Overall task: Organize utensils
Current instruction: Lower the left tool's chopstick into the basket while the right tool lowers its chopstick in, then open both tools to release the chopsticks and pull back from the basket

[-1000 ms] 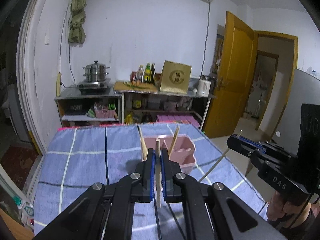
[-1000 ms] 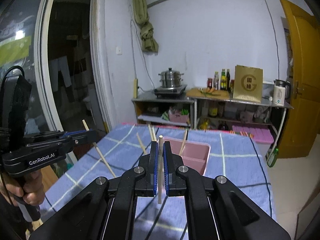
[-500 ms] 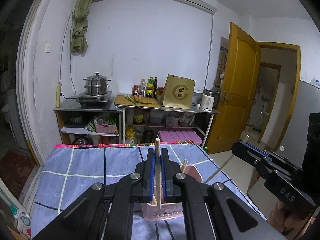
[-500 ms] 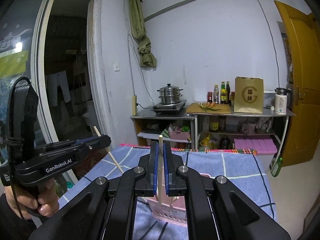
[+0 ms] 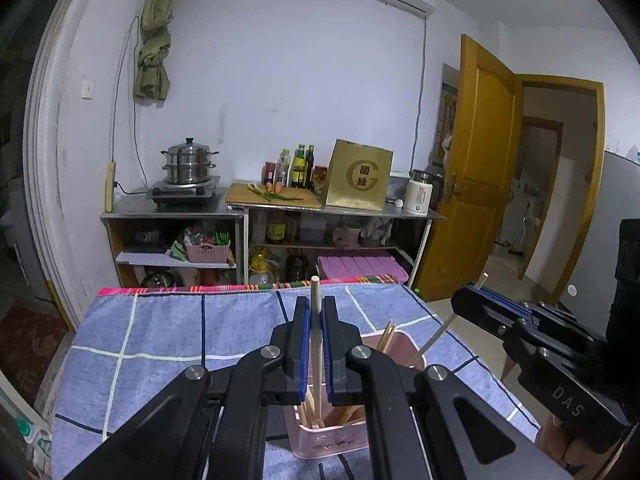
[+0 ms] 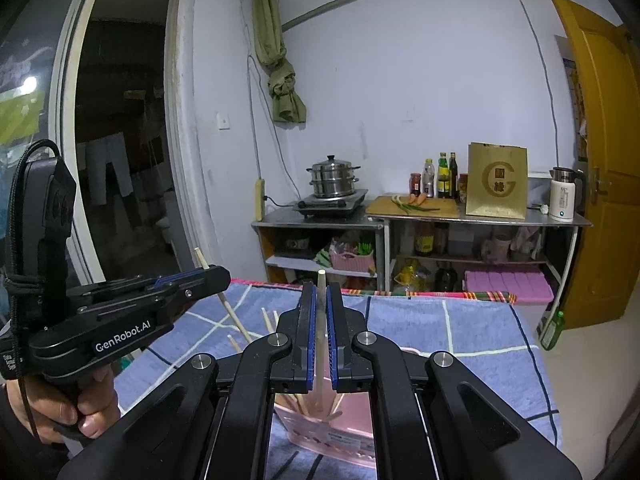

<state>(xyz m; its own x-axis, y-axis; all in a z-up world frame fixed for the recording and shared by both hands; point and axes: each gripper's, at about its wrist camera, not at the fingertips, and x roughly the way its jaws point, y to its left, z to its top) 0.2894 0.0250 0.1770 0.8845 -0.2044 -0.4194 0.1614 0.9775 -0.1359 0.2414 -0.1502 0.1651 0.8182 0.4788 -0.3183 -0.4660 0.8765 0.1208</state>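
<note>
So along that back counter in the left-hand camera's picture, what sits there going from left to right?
Steamer pot on its burner → cutting board with greens and a carrot, bottles standing behind it → gold paper bag → white kettle.

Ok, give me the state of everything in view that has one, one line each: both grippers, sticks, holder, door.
Left gripper: shut on a wooden chopstick, held upright.
Right gripper: shut on a second wooden chopstick, held upright.
Pink plastic utensil holder: upright on the blue checked tablecloth, several chopsticks already inside.
Yellow wooden door: open.
Steel steamer pot: lid on.
</note>
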